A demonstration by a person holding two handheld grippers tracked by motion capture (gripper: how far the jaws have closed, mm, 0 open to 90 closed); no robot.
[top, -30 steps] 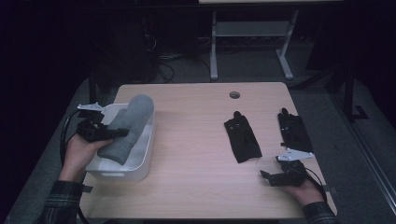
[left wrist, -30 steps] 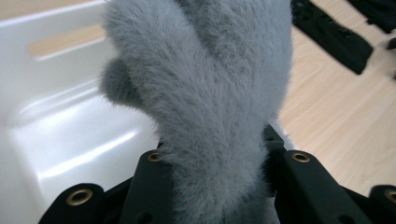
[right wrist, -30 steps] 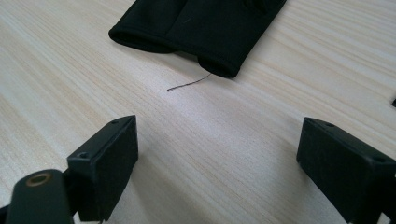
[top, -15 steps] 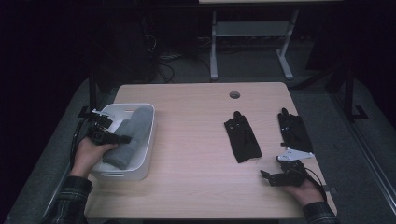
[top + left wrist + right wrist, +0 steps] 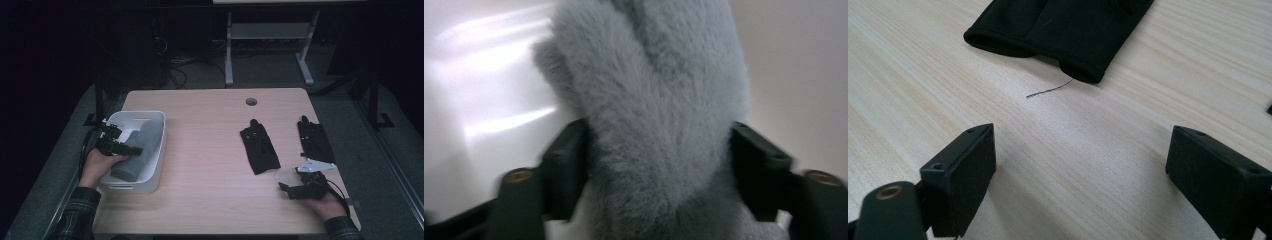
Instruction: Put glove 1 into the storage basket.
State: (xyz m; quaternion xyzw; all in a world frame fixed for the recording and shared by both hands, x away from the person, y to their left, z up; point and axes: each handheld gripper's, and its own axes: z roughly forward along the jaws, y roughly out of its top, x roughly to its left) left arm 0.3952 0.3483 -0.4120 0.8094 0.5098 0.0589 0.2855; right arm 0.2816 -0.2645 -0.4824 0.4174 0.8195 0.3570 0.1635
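Observation:
A fluffy grey glove (image 5: pixel 142 142) (image 5: pixel 649 100) lies inside a white plastic basket (image 5: pixel 159 150) at the table's left. My left gripper (image 5: pixel 134 150) (image 5: pixel 659 150) is down in the basket with the glove between its jaws. The jaws have just been opening and now stand wide on either side of the fur. Two black gloves lie flat on the right half of the table, one (image 5: pixel 259 147) (image 5: pixel 1063 30) nearer the middle and the other (image 5: pixel 315 140) near the right edge. My right gripper (image 5: pixel 286 190) (image 5: pixel 1083 155) rests open on the wood just short of the middle black glove's cuff, holding nothing.
The wooden table (image 5: pixel 205 130) has a round cable hole (image 5: pixel 251 101) at its back. A loose thread (image 5: pixel 1048 89) lies by the black glove's cuff. Behind the table stands a metal desk frame (image 5: pixel 265 45) on a dark floor.
The left hand has come down with the grey glove, which stood above the basket and now lies in it. The right hand has not moved.

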